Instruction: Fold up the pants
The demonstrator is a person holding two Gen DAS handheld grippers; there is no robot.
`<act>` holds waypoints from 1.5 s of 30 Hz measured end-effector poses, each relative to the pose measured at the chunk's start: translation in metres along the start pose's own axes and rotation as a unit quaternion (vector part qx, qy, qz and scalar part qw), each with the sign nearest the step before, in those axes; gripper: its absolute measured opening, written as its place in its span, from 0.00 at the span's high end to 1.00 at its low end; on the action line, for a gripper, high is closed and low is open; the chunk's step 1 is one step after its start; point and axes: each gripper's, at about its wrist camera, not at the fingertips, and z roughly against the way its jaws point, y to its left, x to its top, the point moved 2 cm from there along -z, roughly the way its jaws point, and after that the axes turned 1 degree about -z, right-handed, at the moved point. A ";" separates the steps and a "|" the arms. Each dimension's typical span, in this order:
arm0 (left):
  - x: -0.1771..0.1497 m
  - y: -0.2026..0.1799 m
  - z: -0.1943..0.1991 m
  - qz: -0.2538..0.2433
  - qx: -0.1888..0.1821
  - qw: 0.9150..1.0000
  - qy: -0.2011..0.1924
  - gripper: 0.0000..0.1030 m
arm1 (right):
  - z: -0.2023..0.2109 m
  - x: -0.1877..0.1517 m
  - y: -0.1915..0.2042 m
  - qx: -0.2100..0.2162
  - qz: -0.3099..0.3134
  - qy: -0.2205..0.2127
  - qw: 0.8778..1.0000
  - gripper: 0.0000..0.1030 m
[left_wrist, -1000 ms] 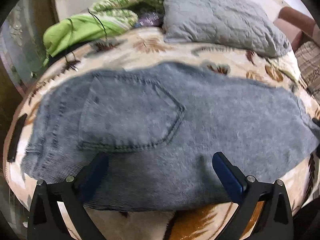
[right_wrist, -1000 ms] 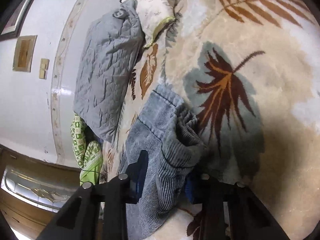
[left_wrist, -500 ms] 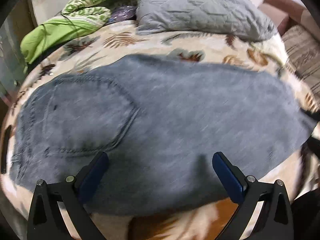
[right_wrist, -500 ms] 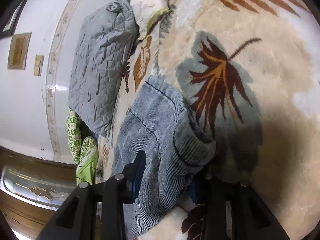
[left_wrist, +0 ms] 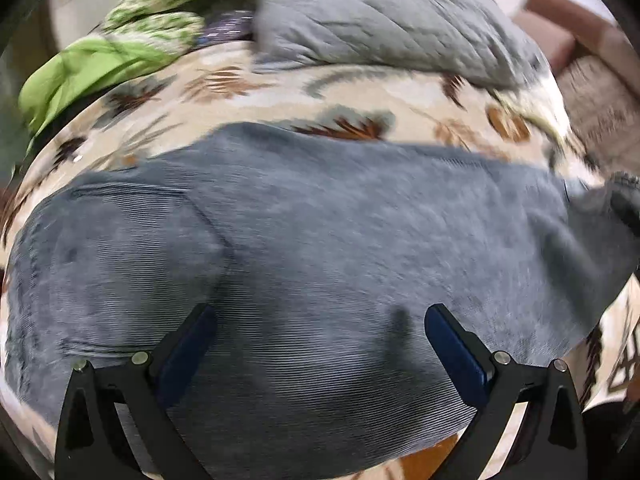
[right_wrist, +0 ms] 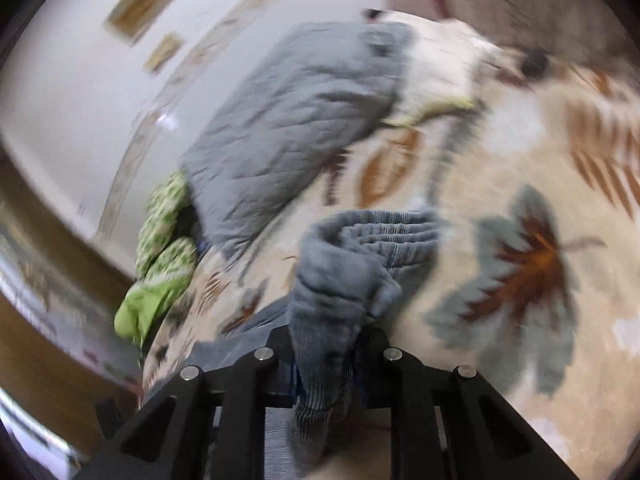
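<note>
Grey-blue corduroy pants [left_wrist: 320, 248] lie flat across a leaf-patterned blanket [left_wrist: 248, 92], with the back pocket [left_wrist: 132, 264] at the left. My left gripper [left_wrist: 320, 336] is open and hovers just above the pants near their front edge. My right gripper [right_wrist: 326, 360] is shut on the bunched leg end of the pants [right_wrist: 344, 276] and holds it lifted above the blanket [right_wrist: 520, 360]. That raised end shows at the right edge of the left wrist view [left_wrist: 616, 196].
A grey quilted pillow [left_wrist: 384, 20] lies at the head of the bed, also in the right wrist view [right_wrist: 296, 120]. Green and patterned bedding [left_wrist: 96, 64] is piled at the back left. A white wall [right_wrist: 80, 60] stands behind. Brown furniture [left_wrist: 576, 40] is at the right.
My right gripper has lifted and turned with the pants' leg end, bunching it up. My left gripper has drifted right and closer over the pants, still open.
</note>
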 end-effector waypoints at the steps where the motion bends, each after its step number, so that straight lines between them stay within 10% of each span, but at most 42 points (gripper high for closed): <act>1: 0.003 0.009 0.005 0.015 0.005 1.000 -0.004 0.00 | -0.002 -0.002 0.014 0.009 0.022 0.003 1.000 0.79; 7: -0.003 0.066 0.036 0.094 0.021 0.995 -0.035 0.00 | -0.026 -0.046 0.097 0.055 0.159 0.056 0.984 0.79; 14: -0.012 0.121 0.044 0.161 0.049 0.985 -0.050 0.00 | -0.062 -0.136 0.173 0.094 0.299 0.187 0.931 0.77; 19: -0.018 0.124 0.047 0.146 0.057 0.986 -0.055 0.00 | -0.082 -0.170 0.170 0.044 0.331 0.275 0.902 0.77; 25: -0.011 0.108 0.046 0.106 0.042 0.991 -0.071 0.00 | -0.060 -0.138 0.167 0.133 0.270 0.283 0.911 0.69; 29: -0.008 0.097 0.039 0.090 0.025 0.994 -0.062 0.00 | -0.047 -0.121 0.158 0.181 0.217 0.267 0.921 0.37; 37: -0.005 0.096 0.024 0.114 -0.015 0.993 -0.037 0.00 | -0.063 -0.124 0.149 0.114 0.219 0.281 0.927 0.36; 45: 0.000 0.087 0.029 0.105 -0.036 0.992 -0.059 0.00 | -0.054 -0.088 0.115 0.077 0.139 0.210 0.965 0.36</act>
